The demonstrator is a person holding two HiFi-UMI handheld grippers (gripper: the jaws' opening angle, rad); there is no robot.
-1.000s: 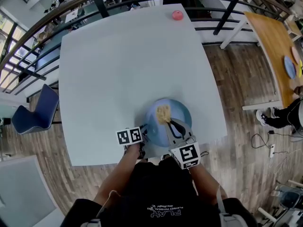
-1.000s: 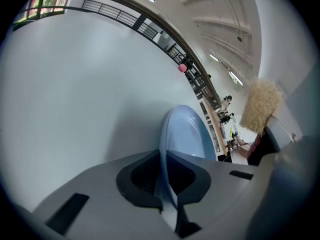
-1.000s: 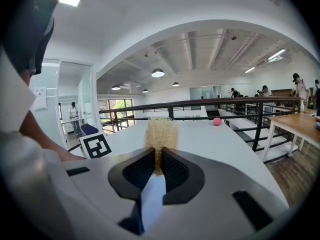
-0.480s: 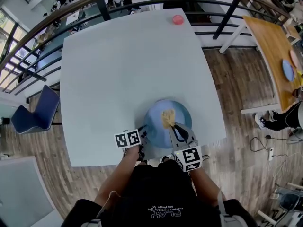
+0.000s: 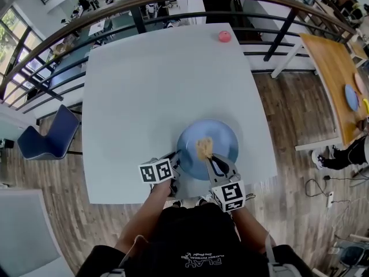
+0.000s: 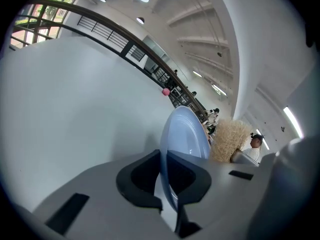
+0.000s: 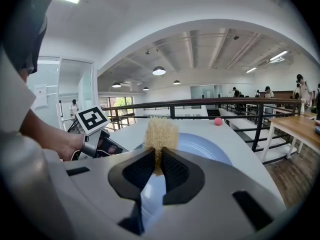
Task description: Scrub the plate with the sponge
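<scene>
- Worktop (image 5: 144, 97): the plate (image 5: 223, 136) lies near its front edge.
- Left gripper (image 6: 164, 156): fingers pinched on the plate's rim.
- Right gripper (image 7: 159, 156): fingers closed on the sponge (image 5: 203, 148), mid-plate; 1 second ago it was farther out.

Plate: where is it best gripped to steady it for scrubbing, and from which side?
Grip the plate by its thin rim at the near-left edge, coming from the person's side. The plate lies flat, so only the rim offers an edge; the left tongs are shut there, clear of the sponge in the right tongs.
</scene>
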